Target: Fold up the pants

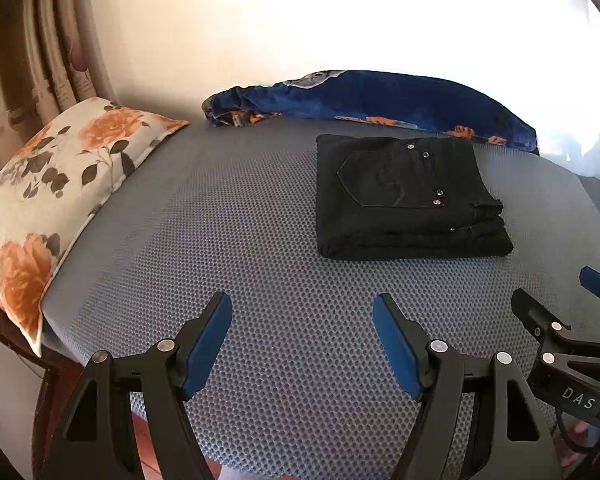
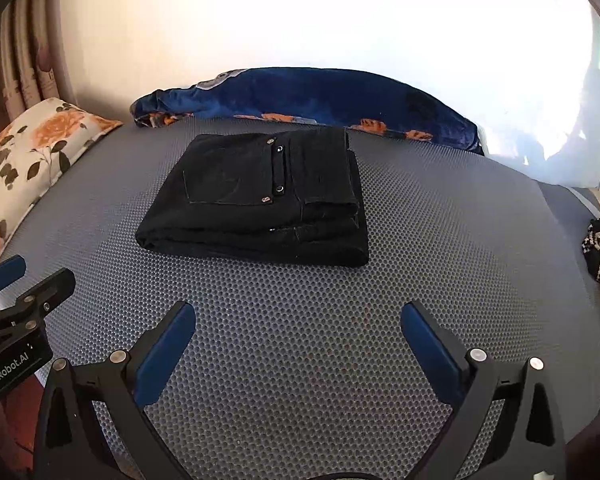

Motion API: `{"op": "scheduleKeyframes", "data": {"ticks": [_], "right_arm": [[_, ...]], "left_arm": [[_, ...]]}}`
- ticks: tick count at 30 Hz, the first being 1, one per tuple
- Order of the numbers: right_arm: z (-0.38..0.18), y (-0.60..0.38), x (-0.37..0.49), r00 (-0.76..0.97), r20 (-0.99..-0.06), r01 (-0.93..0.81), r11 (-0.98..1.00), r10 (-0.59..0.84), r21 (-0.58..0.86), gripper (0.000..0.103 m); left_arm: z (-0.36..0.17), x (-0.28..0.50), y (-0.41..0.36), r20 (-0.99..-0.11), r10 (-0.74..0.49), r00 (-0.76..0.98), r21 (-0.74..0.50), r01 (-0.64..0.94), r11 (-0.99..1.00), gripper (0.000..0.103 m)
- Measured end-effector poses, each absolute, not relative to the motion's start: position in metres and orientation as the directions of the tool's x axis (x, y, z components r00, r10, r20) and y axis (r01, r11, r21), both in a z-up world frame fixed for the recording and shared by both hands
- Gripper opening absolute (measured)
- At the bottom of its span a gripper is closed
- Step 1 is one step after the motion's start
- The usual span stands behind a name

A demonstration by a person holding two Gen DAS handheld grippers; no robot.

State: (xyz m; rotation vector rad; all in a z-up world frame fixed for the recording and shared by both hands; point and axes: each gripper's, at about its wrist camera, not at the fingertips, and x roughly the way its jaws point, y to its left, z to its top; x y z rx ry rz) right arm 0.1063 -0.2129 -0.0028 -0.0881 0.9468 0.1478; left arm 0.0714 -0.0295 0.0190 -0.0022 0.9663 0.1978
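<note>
A grey honeycomb-textured mattress (image 2: 440,240) carries the black pants (image 2: 260,196), folded into a compact stack (back pocket up) near a rumpled blue blanket (image 2: 320,96). The left gripper (image 1: 302,332) and right gripper (image 2: 298,344) hover apart from them, jaws spread, empty.

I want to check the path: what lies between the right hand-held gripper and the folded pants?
Only bare grey mesh mattress, seen in the right wrist view between the open right hand-held gripper and the pants.
</note>
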Motion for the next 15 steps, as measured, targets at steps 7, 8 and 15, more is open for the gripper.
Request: {"op": "scheduleKeyframes", "data": {"ticks": [7,8,15], "right_arm": [[-0.0056,-0.2139,0.1060,0.578,-0.813,-0.162,0.986,0.069,-0.031,0.102],[-0.0061,-0.2142,0.1060,0.577,-0.814,-0.161,0.986,0.069,-0.031,0.102],[-0.0108,-0.2157,0.1055,0.568,-0.820,-0.160,0.987,0.068,-0.030,0.102]], "left_arm": [[0.0158,0.0725,-0.0320,-0.818,0.170,0.550,0.095,-0.163,0.982,0.073],[0.0153,0.0729,-0.0320,-0.818,0.172,0.548,0.097,-0.163,0.982,0.073],[0.0131,0.0717,-0.0320,-0.820,0.173,0.546,0.101,-0.161,0.982,0.073]]}}
